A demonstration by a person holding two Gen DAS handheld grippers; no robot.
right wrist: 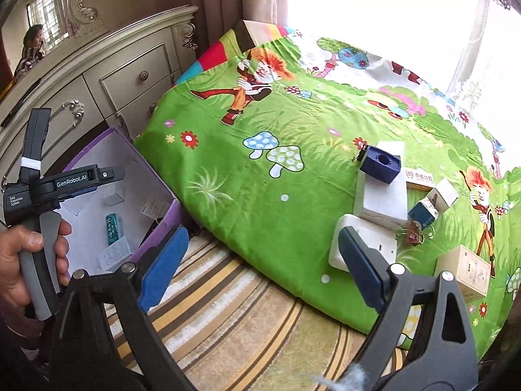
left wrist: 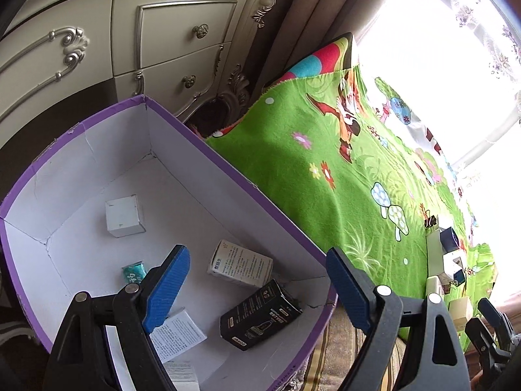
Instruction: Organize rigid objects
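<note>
A: A bedroom: a bed (right wrist: 260, 169) under a green cartoon sheet, a cream dresser (left wrist: 156, 42) at the far left, a bright window beyond.

B: How far along?

A: Partly, I'd judge. The purple box (left wrist: 208, 150) on the striped rug (right wrist: 228, 309) holds a white carton (left wrist: 123, 216), a black carton (left wrist: 260, 314), a printed carton (left wrist: 241, 262), a teal packet (left wrist: 133, 272) and a leaflet. On the bed, near right, remain a navy block (right wrist: 379, 164), white boxes (right wrist: 382, 202), a white adapter (right wrist: 368, 242), a beige box (right wrist: 465, 272) and small cartons.

B: The grippers?

A: The left hand-held gripper (left wrist: 260, 286) hangs above the box, jaws spread, empty. The right hand-held gripper (right wrist: 260, 267) is spread too, near the adapter.

B: Any writing?

A: "GenRobot.AI" on the left unit; carton print is too small to read.
</note>
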